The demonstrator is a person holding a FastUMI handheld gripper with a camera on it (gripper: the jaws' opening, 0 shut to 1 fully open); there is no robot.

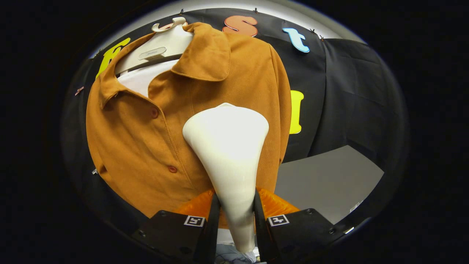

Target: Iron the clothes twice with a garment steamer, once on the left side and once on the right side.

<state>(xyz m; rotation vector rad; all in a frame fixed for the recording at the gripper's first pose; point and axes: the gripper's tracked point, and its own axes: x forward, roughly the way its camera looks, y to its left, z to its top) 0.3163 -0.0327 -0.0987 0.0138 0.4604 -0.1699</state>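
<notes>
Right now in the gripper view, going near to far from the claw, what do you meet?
Claw shut on the steamer handle → wide steamer head → orange shirt → white hanger at the collar → black cloth wall.

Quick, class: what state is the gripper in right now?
Gripper: shut on the garment steamer, both fingers pressing its handle, head against the brown shirt.

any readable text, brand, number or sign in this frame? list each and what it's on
Nothing can be read well enough to quote.
Badge on the hanger, above the shirt collar: faint lettering, too blurred to read.
Square markers on the gripper: coded patterns, no words.
Sticker on the grey surface beyond the shirt: too small to read.
Steamer, clamped between both fingers: no print visible.
</notes>
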